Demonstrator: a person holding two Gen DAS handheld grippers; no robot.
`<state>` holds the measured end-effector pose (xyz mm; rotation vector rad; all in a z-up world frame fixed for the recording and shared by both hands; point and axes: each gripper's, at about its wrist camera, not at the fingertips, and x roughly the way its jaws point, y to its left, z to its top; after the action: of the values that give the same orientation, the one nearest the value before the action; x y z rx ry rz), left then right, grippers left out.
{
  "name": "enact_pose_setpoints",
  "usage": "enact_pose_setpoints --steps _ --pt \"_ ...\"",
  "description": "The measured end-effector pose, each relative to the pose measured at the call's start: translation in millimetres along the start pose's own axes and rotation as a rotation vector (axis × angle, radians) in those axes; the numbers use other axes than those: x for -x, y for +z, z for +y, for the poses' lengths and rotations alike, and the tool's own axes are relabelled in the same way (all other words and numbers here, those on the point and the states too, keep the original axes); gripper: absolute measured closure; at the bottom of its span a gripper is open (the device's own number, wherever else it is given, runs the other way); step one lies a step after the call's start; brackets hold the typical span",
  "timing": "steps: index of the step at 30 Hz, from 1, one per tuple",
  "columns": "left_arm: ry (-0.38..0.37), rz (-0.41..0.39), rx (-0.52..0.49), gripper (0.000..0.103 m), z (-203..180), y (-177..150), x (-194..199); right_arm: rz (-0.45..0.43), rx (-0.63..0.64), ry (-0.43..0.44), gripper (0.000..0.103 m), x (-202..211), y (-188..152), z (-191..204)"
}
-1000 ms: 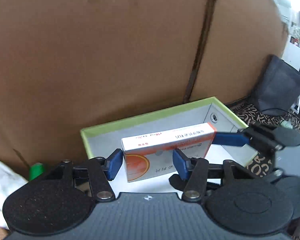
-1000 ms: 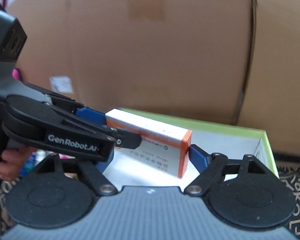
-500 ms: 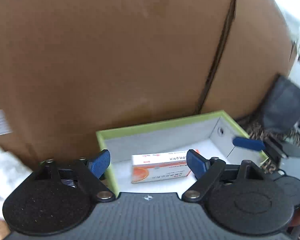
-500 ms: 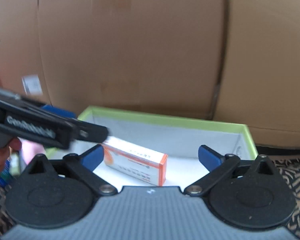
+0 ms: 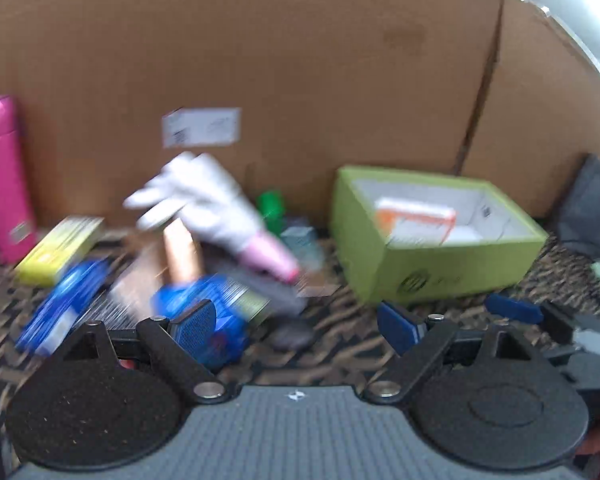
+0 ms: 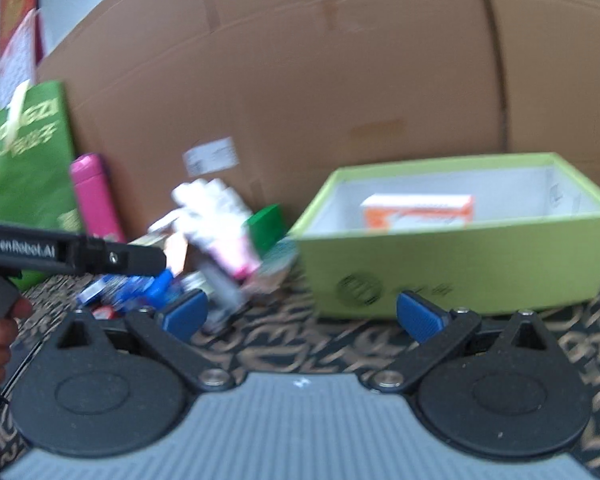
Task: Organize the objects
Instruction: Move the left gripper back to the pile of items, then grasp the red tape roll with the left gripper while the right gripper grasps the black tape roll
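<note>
A lime-green box [image 5: 452,268] [image 6: 452,272] stands on the patterned cloth at the right. An orange and white medicine box [image 5: 414,216] [image 6: 418,210] lies inside it. My left gripper [image 5: 296,326] is open and empty, back from the box and facing a blurred pile of loose items. My right gripper [image 6: 300,316] is open and empty, in front of the box's left corner. The left gripper also shows at the left of the right wrist view [image 6: 72,254].
The pile holds a white and pink glove [image 5: 212,208], blue packets [image 5: 204,312], a yellow box [image 5: 60,248], a green item [image 5: 271,204] and a pink bottle [image 5: 2,176]. A green bag [image 6: 24,168] stands at left. A cardboard wall [image 5: 300,60] closes the back.
Both grippers let go of the medicine box, which now lies in the green box. Both have pulled back and swung left, bringing the pile into view.
</note>
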<state>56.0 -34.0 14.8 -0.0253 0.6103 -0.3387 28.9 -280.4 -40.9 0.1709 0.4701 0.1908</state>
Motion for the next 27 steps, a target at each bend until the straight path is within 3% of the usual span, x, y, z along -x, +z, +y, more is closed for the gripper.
enact_pose_setpoints --steps 8,13,19,21,22,23,26,27 --pt "0.183 0.077 0.115 0.012 73.2 -52.6 1.5 0.088 0.094 0.055 0.000 -26.8 -31.1 53.8" --pt "0.183 0.048 0.168 0.012 102.8 -52.6 -7.7 0.079 0.237 0.077 0.000 -51.7 -25.2 77.9" --pt "0.178 0.056 0.073 0.014 102.4 -44.3 -29.1 0.149 0.409 0.063 0.029 -103.8 -12.9 87.8" --pt "0.183 0.065 0.047 0.031 102.2 -43.4 -35.7 0.187 0.414 0.092 0.067 -114.5 -13.3 86.9" --pt "0.173 0.080 0.049 0.037 103.8 -43.0 -38.7 0.208 0.401 0.089 0.074 -116.9 -13.9 85.6" --pt "0.164 0.087 0.056 0.041 105.6 -43.3 -39.9 0.221 0.375 0.085 0.079 -116.4 -15.3 83.2" --pt "0.168 0.084 0.048 0.054 105.2 -44.4 -35.1 0.232 0.308 0.102 0.079 -101.4 -21.2 75.8" --pt "0.156 0.091 0.047 0.054 104.4 -44.8 -32.3 0.236 0.292 0.106 0.079 -93.0 -23.9 74.0"
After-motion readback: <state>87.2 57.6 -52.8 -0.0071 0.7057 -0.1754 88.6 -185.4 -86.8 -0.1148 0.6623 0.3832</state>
